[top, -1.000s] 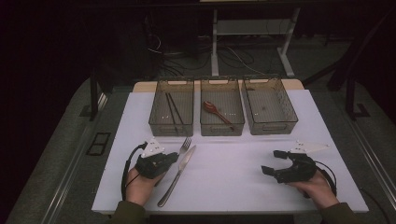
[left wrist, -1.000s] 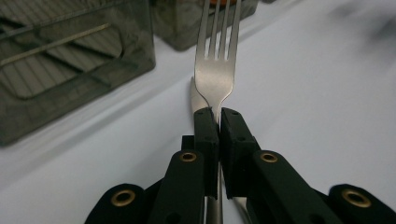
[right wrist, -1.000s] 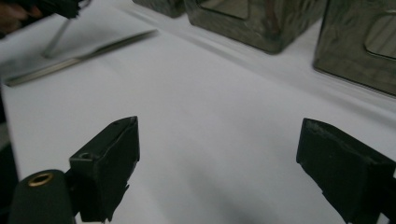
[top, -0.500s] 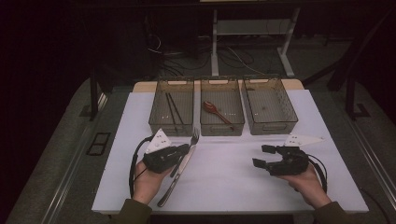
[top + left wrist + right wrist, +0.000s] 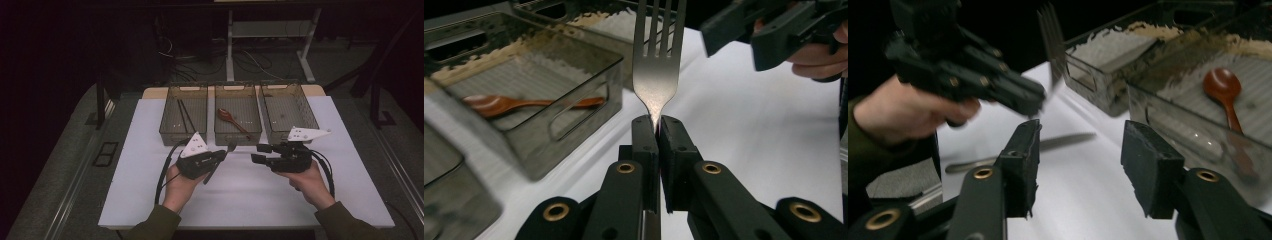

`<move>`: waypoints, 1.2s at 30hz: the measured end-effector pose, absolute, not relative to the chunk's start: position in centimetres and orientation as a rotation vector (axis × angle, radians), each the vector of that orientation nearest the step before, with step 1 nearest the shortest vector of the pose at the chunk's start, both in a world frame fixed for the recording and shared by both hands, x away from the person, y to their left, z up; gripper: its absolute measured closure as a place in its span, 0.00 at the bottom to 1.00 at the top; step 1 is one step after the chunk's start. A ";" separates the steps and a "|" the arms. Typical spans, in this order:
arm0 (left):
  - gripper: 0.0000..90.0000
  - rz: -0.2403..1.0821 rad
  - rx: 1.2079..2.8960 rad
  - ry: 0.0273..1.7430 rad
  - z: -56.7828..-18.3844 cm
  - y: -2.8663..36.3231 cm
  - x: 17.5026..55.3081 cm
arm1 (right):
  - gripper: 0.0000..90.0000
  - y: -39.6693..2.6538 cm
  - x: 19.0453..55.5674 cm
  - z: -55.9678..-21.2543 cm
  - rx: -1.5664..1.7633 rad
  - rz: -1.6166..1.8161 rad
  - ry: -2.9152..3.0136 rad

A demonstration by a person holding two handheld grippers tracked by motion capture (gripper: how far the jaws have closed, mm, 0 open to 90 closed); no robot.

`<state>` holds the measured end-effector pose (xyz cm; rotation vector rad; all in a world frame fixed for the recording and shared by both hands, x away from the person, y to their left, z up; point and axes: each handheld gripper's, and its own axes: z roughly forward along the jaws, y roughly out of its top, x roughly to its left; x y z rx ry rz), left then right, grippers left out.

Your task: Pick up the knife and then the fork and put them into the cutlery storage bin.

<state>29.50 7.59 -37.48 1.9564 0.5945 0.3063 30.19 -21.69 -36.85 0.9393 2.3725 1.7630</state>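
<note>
A silver fork (image 5: 656, 75) is held by its neck, tines pointing away toward the bins, with my left gripper (image 5: 655, 122) shut on it. From the high view the left gripper (image 5: 223, 155) holds the fork (image 5: 231, 146) off the white table (image 5: 150, 150), just in front of the middle bin. My right gripper (image 5: 260, 153) hovers close to its right, jaws pointing left at the fork. Its jaws (image 5: 1080, 130) have just been closing and stand half apart with nothing between them. The fork's tines (image 5: 1052, 35) rise beyond them.
Three clear bins stand in a row at the back: the left bin (image 5: 170, 135) holds dark chopsticks (image 5: 186, 117), the middle bin (image 5: 237, 141) a wooden spoon (image 5: 231, 117), beside the right bin (image 5: 295, 100). A long silver utensil (image 5: 1018, 150) lies low behind my right jaws.
Both hands have moved up and toward the middle of the table. The fork has come off the table with the left gripper. The right jaws have narrowed.
</note>
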 end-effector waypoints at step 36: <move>0.90 0.330 1.905 0.562 -37.8 6.4 30.0 | 0.97 -17.6 32.0 -35.4 0.906 1.683 2.274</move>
